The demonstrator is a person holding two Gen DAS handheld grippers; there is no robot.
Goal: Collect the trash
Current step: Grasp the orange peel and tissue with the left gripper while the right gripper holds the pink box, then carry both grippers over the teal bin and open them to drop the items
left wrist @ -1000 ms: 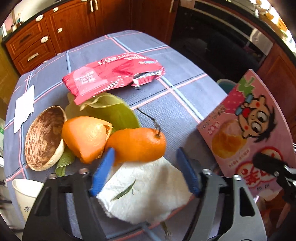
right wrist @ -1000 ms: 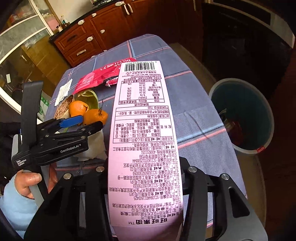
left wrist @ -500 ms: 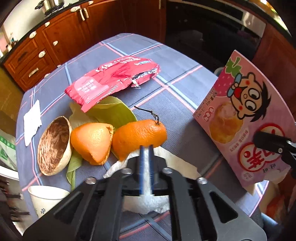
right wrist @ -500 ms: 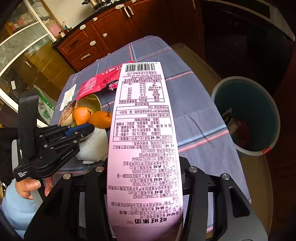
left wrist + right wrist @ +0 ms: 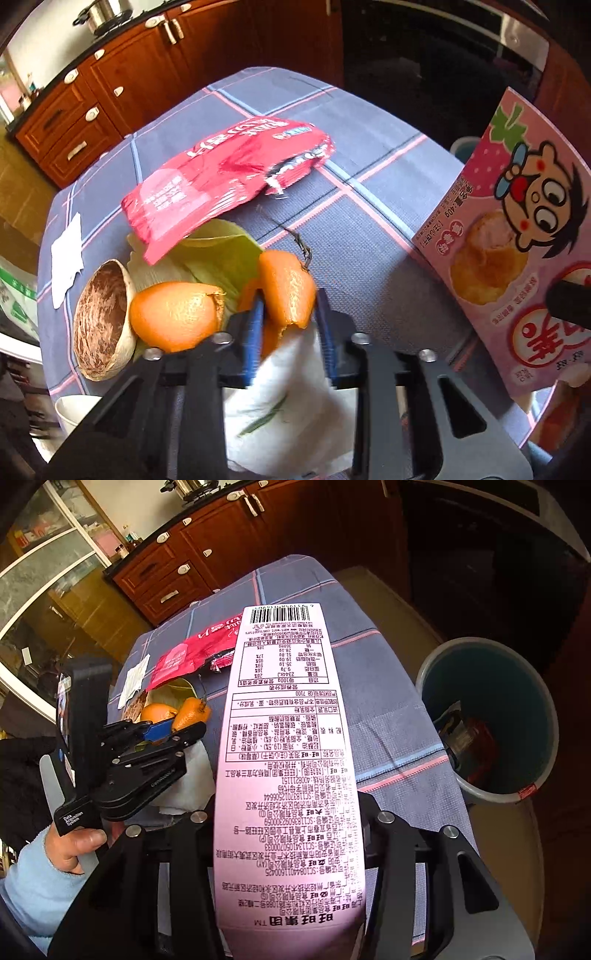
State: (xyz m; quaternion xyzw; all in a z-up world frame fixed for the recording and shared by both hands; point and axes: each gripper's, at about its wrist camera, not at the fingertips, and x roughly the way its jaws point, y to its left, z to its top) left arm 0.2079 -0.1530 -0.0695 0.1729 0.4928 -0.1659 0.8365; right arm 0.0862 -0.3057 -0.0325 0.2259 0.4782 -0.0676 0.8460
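Between left gripper (image 5: pixel 288 332) fingers, orange peel (image 5: pixel 286 291) with tissue (image 5: pixel 291 402), jaws opening

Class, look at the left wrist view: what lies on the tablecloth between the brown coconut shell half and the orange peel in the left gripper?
A second orange peel lies there, on the green leaf.

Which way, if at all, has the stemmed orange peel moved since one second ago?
Yes. The stemmed orange peel has tipped up on end, raised off the tablecloth between the left gripper fingers, beside the other peel.
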